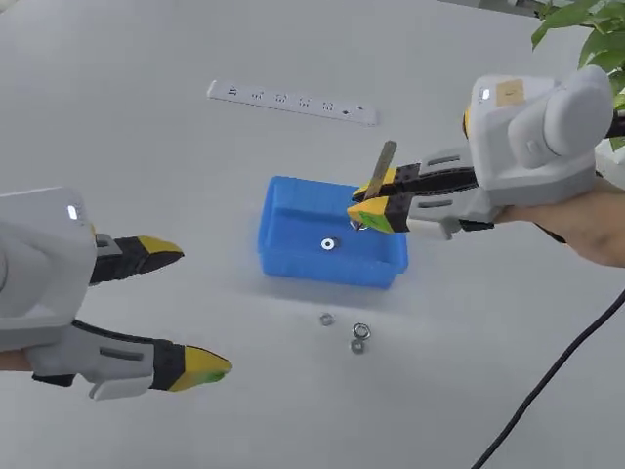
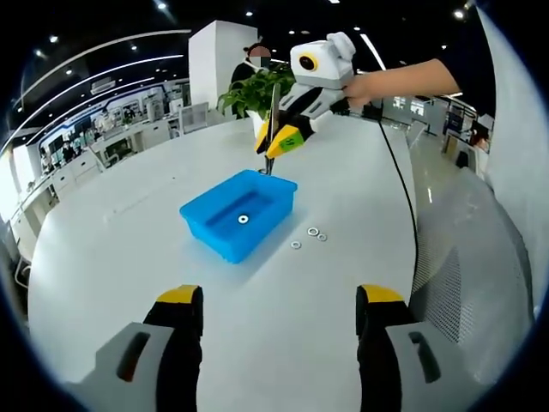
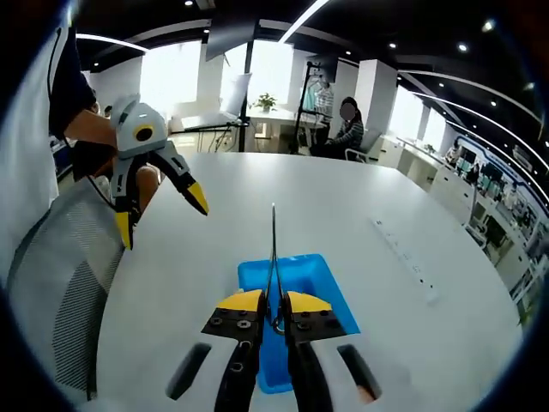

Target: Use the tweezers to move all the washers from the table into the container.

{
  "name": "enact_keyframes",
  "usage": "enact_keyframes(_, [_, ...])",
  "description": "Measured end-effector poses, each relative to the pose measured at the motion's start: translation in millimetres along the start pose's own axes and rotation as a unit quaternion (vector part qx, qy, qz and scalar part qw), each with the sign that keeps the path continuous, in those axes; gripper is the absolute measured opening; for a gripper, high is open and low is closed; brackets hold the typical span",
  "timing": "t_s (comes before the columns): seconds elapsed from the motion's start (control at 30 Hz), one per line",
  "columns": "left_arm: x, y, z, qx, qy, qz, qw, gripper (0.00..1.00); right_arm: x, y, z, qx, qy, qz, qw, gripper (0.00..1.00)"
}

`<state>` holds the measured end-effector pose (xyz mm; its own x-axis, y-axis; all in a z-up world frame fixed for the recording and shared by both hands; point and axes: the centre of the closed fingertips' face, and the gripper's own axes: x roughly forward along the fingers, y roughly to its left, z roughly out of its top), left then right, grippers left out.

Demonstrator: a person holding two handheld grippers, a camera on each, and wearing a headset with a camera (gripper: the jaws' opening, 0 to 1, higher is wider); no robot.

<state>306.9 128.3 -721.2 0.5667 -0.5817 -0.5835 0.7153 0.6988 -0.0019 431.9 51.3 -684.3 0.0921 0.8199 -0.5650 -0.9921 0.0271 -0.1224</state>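
Blue container (image 1: 278, 230) holds one washer (image 1: 327, 244); three loose washers (image 1: 361, 330) wait on the worktop (image 1: 146, 127). Right claw (image 1: 366, 203) clamps the tweezers (image 1: 384, 159) above the container; left claw (image 1: 198, 311) gapes empty.

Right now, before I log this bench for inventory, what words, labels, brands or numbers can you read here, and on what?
No text here can be read.
On the power strip: small dark marks by the sockets, too small to read.
On the right gripper: a tan sticker, too blurred to read.
On the blue container: no marking seen.
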Motion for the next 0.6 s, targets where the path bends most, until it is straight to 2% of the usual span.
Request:
enact_keyframes(0.1, [-0.3,2.8,0.6,-0.005,0.004,0.006,1.0000,0.82,4.7,-6.0,-6.7,0.006,0.002,0.001,1.0000,0.10])
enact_keyframes(0.17, [-0.3,2.2,4.6,0.004,0.005,0.010,0.9999,0.85,9.1,-10.1,-12.8,0.005,0.008,-0.001,1.0000,0.10])
enact_keyframes(0.33, [2.2,-0.6,16.9,-0.011,-0.017,0.013,0.9997,0.90,25.7,-20.3,-26.9,0.008,0.016,-0.003,0.9998,0.10])
enact_keyframes(0.4, [3.6,-2.6,15.2,-0.025,-0.014,0.010,0.9995,0.92,32.5,-23.0,-33.2,0.010,0.020,-0.003,0.9997,0.10])
enact_keyframes(0.6, [5.9,0.2,-0.1,-0.034,0.004,0.014,0.9993,0.95,44.6,-20.4,-47.7,0.011,0.035,0.004,0.9993,0.10])
